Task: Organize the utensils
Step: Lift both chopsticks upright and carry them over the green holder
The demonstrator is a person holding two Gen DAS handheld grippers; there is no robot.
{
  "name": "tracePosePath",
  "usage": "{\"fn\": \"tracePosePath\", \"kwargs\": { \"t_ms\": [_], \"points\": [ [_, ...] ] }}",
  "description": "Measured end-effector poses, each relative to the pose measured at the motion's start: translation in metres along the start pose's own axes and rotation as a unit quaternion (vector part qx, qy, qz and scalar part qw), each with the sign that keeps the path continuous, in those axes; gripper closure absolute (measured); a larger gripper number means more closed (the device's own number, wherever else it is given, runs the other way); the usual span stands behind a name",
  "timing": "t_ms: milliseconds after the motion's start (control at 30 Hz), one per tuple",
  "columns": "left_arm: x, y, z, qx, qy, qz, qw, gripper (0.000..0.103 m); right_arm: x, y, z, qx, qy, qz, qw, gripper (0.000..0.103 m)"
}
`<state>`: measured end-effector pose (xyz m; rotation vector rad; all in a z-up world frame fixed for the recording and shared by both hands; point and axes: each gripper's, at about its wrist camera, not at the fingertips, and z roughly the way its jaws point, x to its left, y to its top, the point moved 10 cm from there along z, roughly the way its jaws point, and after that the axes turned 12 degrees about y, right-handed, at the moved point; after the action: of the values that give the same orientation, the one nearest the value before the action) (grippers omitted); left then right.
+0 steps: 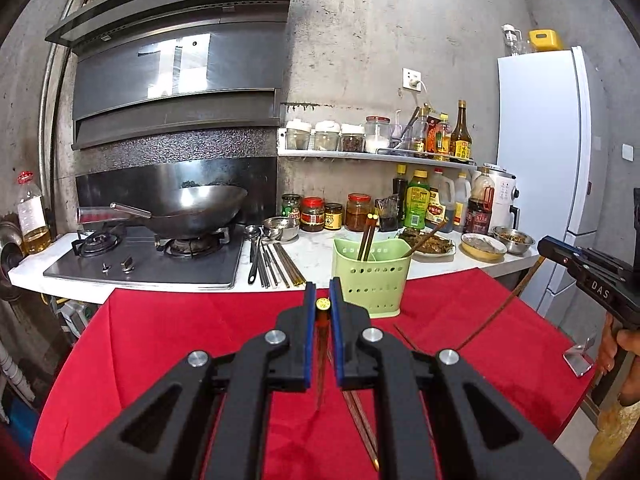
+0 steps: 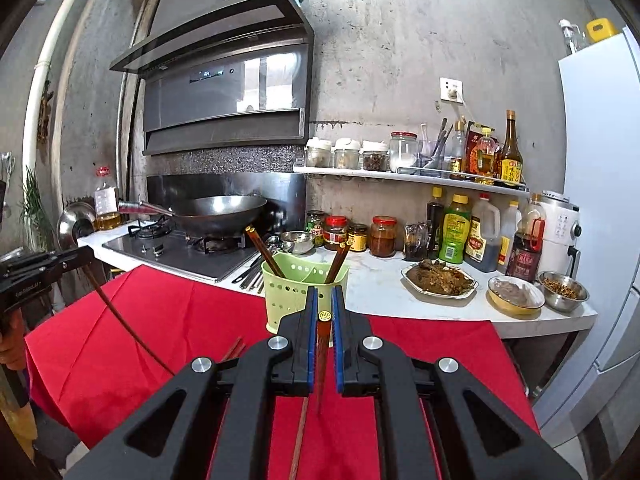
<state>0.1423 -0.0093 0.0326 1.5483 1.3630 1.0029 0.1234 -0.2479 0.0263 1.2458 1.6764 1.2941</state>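
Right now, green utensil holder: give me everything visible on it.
The green utensil holder is pale green plastic, with rows of round holes in its walls and an inner divider. It stands upright on the red cloth at the counter's edge. Dark wooden chopsticks lean inside, gold-tipped ends up. Neither gripper touches it.

We're looking at the left gripper (image 1: 323,300): matte black angular linkage arms, blue pads lining its fingers (image 1: 309,332), round silver pivot screws shining. The right gripper (image 2: 324,300) is showing the same build. From the side its black body is carrying white "DAS" lettering, bare skin of the right hand (image 1: 624,354) showing beneath.
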Motion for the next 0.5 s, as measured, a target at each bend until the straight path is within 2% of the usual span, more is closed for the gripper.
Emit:
{"fn": "tracePosePath", "kwargs": {
  "t_ms": [233, 367, 500],
  "points": [
    [-0.005, -0.001, 0.023, -0.001, 0.015, 0.018, 0.9997, 0.096, -0.005, 0.005, 0.028, 0.006, -0.004, 0.001, 1.0, 0.095],
    [-0.007, -0.037, 0.047, 0.064, 0.0, 0.017, 0.9978, 0.096, 0.0, -0.017, 0.045, 0.035, 0.0, -0.003, 0.999, 0.096],
    [-0.006, -0.067, 0.058, 0.098, -0.002, 0.021, 0.9949, 0.097, 0.005, -0.049, 0.061, 0.07, 0.002, -0.009, 0.997, 0.096]
  ]
}}
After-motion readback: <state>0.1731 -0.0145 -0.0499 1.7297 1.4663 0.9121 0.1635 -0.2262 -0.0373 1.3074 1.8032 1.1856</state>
